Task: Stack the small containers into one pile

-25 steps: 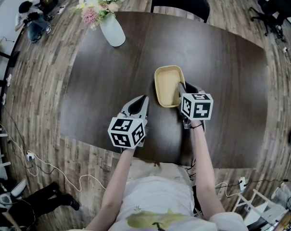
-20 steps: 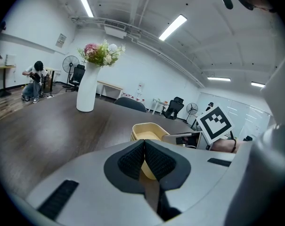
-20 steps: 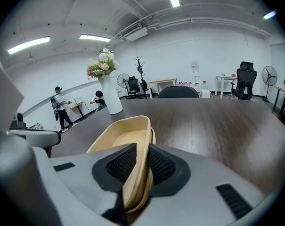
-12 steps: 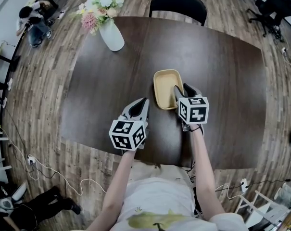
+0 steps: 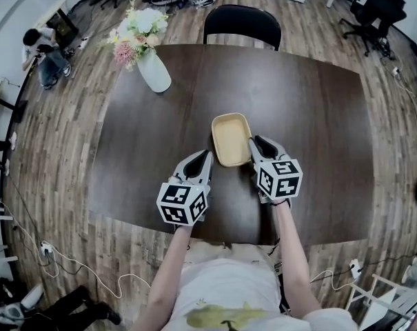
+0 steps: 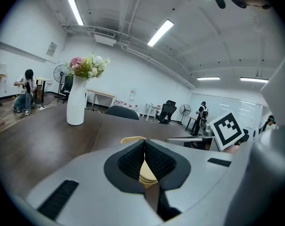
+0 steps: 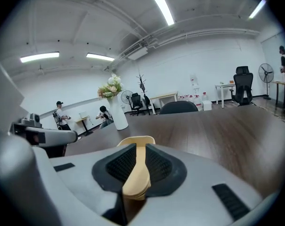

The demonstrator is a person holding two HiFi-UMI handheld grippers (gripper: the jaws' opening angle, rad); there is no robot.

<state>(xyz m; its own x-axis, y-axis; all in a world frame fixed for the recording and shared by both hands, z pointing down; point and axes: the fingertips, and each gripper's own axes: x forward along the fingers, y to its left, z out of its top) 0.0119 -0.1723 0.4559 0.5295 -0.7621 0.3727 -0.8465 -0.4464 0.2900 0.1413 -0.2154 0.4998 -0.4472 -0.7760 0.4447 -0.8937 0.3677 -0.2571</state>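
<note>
Empty yellow tubs [image 5: 230, 138] piled on the worktop [image 5: 311, 116]. Right claw [image 5: 258, 143] just closing, pinching their rim at 3 o'clock. Left claw [image 5: 205, 156] shut, pile at 1 o'clock.

I'm looking into an open-plan office here: a big dark meeting surface [image 5: 160, 116] on a wood-plank floor [image 5: 63, 150], a black chair [image 5: 241, 21] tucked at its far side, a swivel chair [image 5: 377, 9] off in the corner. Fluorescent strips [image 6: 161, 33] overhead, a white desk [image 7: 226, 85] along the wall, a standing fan [image 7: 266, 73], a person [image 6: 25, 92] seated at the far end.
</note>
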